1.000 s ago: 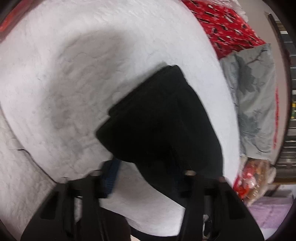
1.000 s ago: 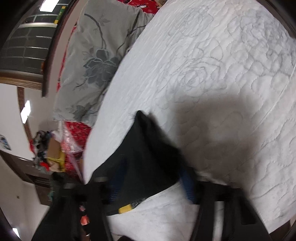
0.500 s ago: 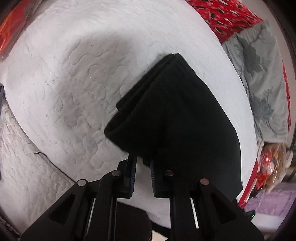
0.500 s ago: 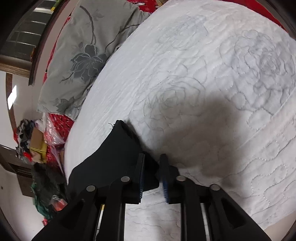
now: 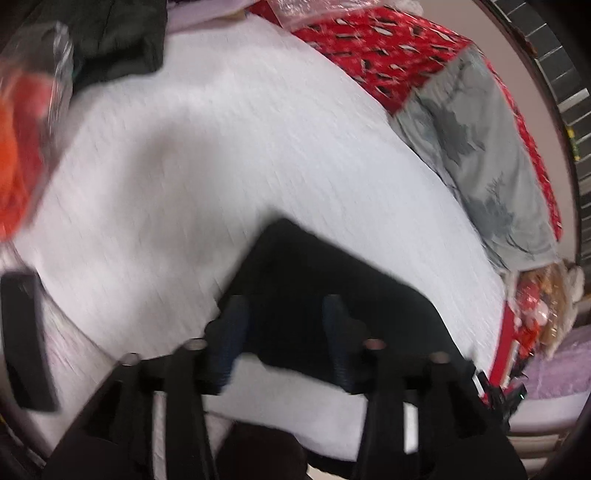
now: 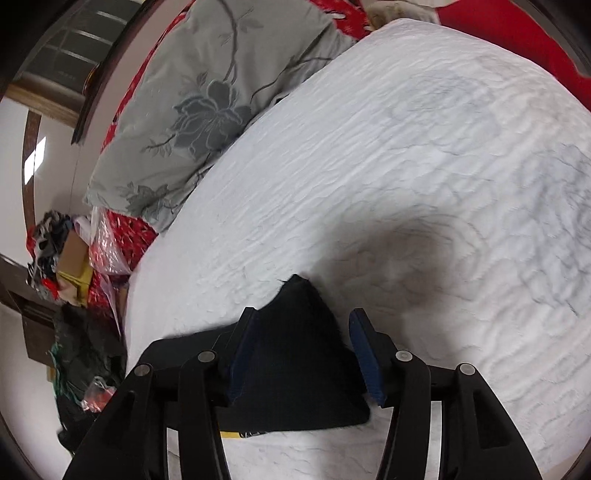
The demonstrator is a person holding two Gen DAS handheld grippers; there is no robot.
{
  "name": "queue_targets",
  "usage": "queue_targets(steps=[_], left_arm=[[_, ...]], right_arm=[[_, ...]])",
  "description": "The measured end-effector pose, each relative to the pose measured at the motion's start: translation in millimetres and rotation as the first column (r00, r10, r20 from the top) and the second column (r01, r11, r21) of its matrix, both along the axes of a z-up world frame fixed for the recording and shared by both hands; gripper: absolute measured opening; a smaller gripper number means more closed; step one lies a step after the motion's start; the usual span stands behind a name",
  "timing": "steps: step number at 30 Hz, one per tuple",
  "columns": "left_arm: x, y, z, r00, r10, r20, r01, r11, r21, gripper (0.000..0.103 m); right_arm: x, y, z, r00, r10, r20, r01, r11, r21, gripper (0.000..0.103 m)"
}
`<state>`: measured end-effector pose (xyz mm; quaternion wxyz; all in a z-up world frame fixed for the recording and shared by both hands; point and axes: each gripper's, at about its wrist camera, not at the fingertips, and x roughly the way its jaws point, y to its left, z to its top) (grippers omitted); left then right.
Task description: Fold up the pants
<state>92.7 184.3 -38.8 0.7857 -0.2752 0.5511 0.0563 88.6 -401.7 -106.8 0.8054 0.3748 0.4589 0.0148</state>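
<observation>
The black pants [image 5: 332,295] lie folded into a compact bundle on the white quilted bedspread [image 5: 221,147]. My left gripper [image 5: 284,314] hovers above their near edge with its jaws opening; the blue pads stand apart and do not press the cloth. In the right wrist view a pointed corner of the pants [image 6: 295,354] shows between the spread fingers of my right gripper [image 6: 303,321]. Its jaws are opening too, and the pads are clear of the fabric. The left wrist view is blurred by motion.
A grey floral pillow [image 6: 207,103] and a red patterned blanket [image 5: 388,48] border the bedspread [image 6: 406,166]. A flat black object [image 5: 22,332] lies at its left edge. A dark garment [image 5: 110,33] and an orange thing in plastic [image 5: 22,147] sit at the far left. Clutter [image 6: 66,266] is piled beside the bed.
Both pairs of jaws, nearly shut at the pants' edge half a second ago, have spread apart. Both grippers have lifted away from the bundle, which stays on the bedspread.
</observation>
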Motion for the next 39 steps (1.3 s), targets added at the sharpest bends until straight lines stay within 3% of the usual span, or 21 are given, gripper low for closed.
queue_targets(steps=[8,10,11,12,13,15,16,18,20,23,25,28,31,33,34,37,39], left_arm=[[43,-7,-28,0.986,-0.132,-0.099,0.131,0.991,-0.014,0.049],[48,-14,-34,0.984,-0.144,-0.109,0.148,0.989,0.030,0.049],[49,-17,-36,0.983,-0.145,-0.109,0.151,0.987,0.050,0.049],[51,-21,-39,0.981,-0.155,-0.113,0.164,0.983,0.076,0.043],[51,-24,-40,0.981,-0.152,-0.119,0.164,0.981,0.103,0.025],[45,-23,-37,0.986,-0.121,-0.113,0.134,0.985,0.113,0.019],[45,-21,-33,0.990,-0.104,-0.093,0.115,0.986,0.124,0.014],[39,-15,-33,0.994,-0.064,-0.092,0.082,0.974,0.211,0.014],[39,-10,-45,0.990,-0.048,-0.133,0.075,0.976,0.204,0.014],[34,-5,-45,0.991,-0.036,-0.126,0.061,0.978,0.199,0.014],[33,-3,-44,0.990,-0.018,-0.139,0.049,0.974,0.223,0.014],[30,5,-46,0.986,0.024,-0.167,0.006,0.984,0.177,0.014],[7,10,-29,0.991,0.078,-0.110,-0.064,0.990,0.128,0.014],[-9,3,-17,0.996,0.067,-0.066,-0.061,0.995,0.085,0.015],[-19,-4,-10,0.998,0.050,-0.040,-0.048,0.997,0.052,0.022],[-44,-45,-1,1.000,-0.017,0.011,0.018,0.997,-0.077,0.058],[-48,-74,-4,0.997,-0.077,0.013,0.078,0.986,-0.145,0.060]], right_arm=[[12,11,-1,0.999,0.044,-0.013,-0.045,0.998,-0.046,0.052],[15,13,-1,0.998,0.056,-0.019,-0.057,0.996,-0.071,0.046],[17,13,-1,0.998,0.056,-0.029,-0.058,0.994,-0.096,0.036],[18,14,-2,0.998,0.055,-0.043,-0.060,0.991,-0.120,0.019],[20,13,-4,0.997,0.055,-0.059,-0.063,0.989,-0.135,0.014],[24,13,-4,0.996,0.049,-0.078,-0.059,0.989,-0.136,0.007],[25,12,3,0.998,0.042,-0.050,-0.047,0.992,-0.114,0.007],[27,11,15,0.999,0.029,0.019,-0.027,0.996,-0.081,0.006],[37,13,11,0.999,0.038,-0.022,-0.040,0.991,-0.129,0.006],[43,13,-4,0.995,0.033,-0.092,-0.046,0.988,-0.145,0.009],[40,14,-5,0.995,0.030,-0.091,-0.044,0.985,-0.165,0.014],[31,11,-3,0.995,0.030,-0.096,-0.044,0.989,-0.141,0.021],[7,3,8,0.998,0.020,-0.063,-0.027,0.992,-0.120,0.034],[-7,0,16,0.999,0.018,-0.033,-0.021,0.995,-0.094,0.037],[-15,-2,18,1.000,0.017,-0.018,-0.019,0.997,-0.070,0.037],[-34,-6,18,1.000,0.010,0.006,-0.010,1.000,0.004,0.043],[-41,-7,14,1.000,0.006,0.005,-0.006,0.998,0.058,0.044]])
